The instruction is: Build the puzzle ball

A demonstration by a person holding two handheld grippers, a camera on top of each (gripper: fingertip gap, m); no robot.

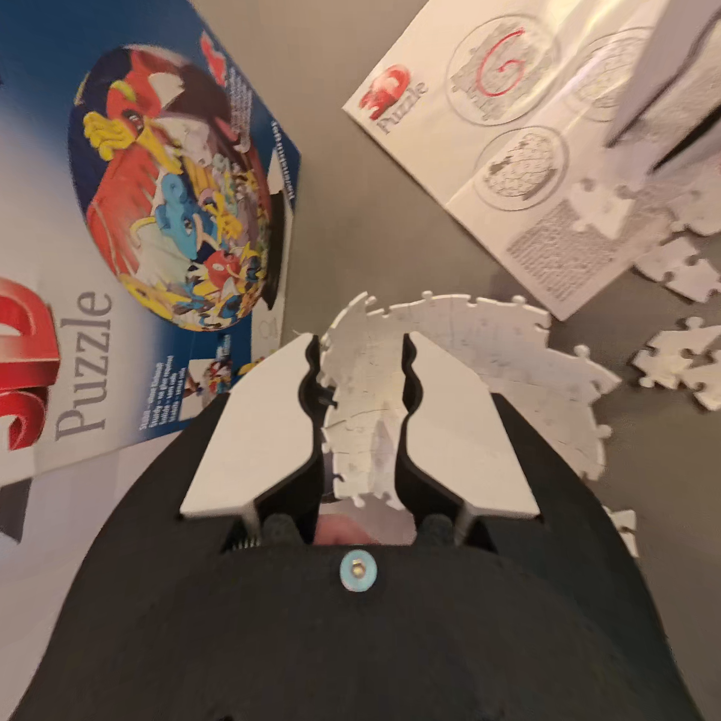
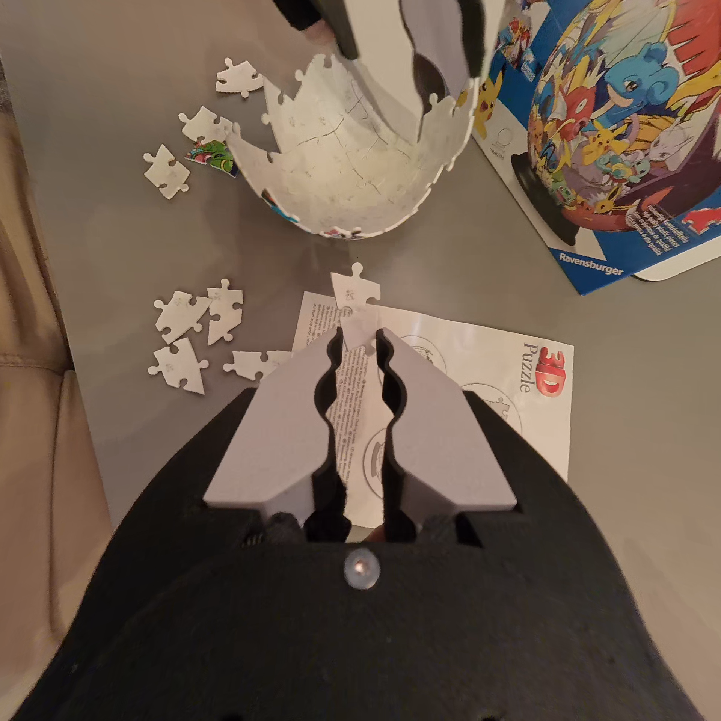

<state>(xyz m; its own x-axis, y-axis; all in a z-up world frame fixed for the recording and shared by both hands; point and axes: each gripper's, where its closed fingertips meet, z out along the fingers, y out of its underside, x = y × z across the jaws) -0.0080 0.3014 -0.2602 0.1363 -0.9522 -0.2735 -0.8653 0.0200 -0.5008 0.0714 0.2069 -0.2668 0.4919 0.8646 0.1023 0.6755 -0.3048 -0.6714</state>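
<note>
The half-built puzzle ball (image 2: 343,171) is a white bowl-shaped shell with a jagged rim and stands on the grey table (image 2: 507,273). My left gripper (image 1: 361,339) has one finger inside and one outside the shell's wall (image 1: 363,409), shut on its rim; it also shows at the top of the right wrist view (image 2: 409,58). My right gripper (image 2: 359,335) is shut on a single white puzzle piece (image 2: 355,296), held just in front of the shell's near side above the instruction sheet (image 2: 468,370). One of its fingers (image 1: 663,78) shows blurred in the left wrist view.
Loose white pieces lie left of the shell (image 2: 167,171) and left of my right gripper (image 2: 195,316); one lies picture side up (image 2: 212,156). The puzzle box (image 2: 604,136) lies right of the shell. A beige cushion (image 2: 31,390) borders the table's left edge. The grippers' ends are close to 12 cm from one another.
</note>
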